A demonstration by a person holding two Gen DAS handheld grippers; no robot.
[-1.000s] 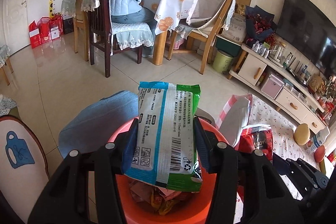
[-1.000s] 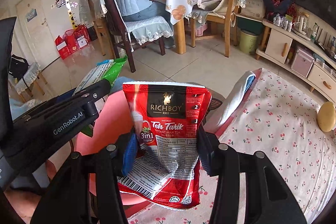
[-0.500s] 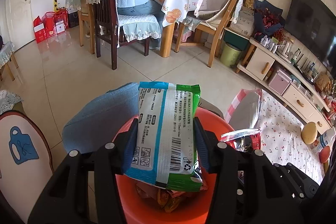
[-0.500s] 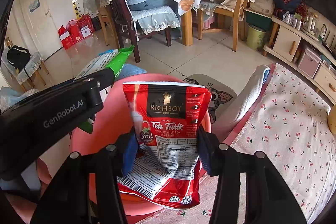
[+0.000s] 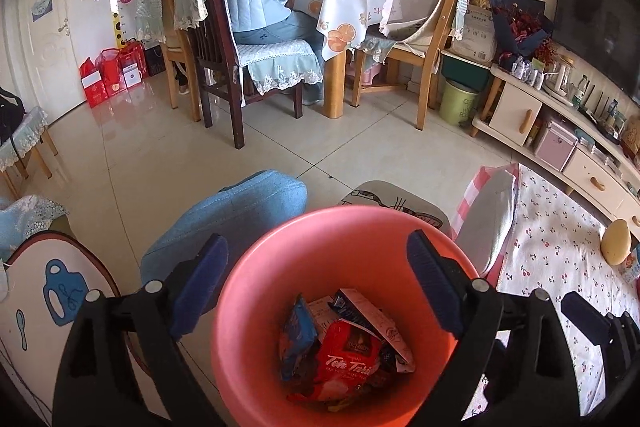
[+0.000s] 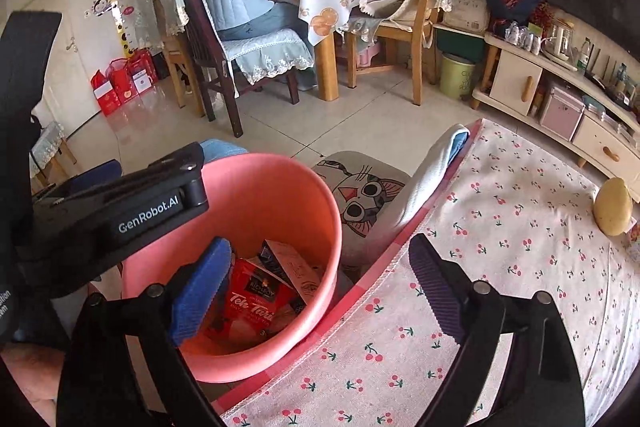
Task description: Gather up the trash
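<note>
Left hand-held gripper (image 5: 316, 269), right hand-held gripper (image 6: 320, 267): jaws just spread wide, empty, above bin (image 5: 360, 227).

Your left gripper (image 5: 316, 267) hangs over the pink bucket (image 5: 256, 275), jaws spread wide after just opening, nothing between them. In the bucket lies a red Teh Tarik packet (image 5: 344, 363) among other wrappers (image 5: 298, 331). A blue cushion (image 5: 240, 211) sits just left of it, a cherry-print cloth (image 5: 552, 243) to the right.
</note>
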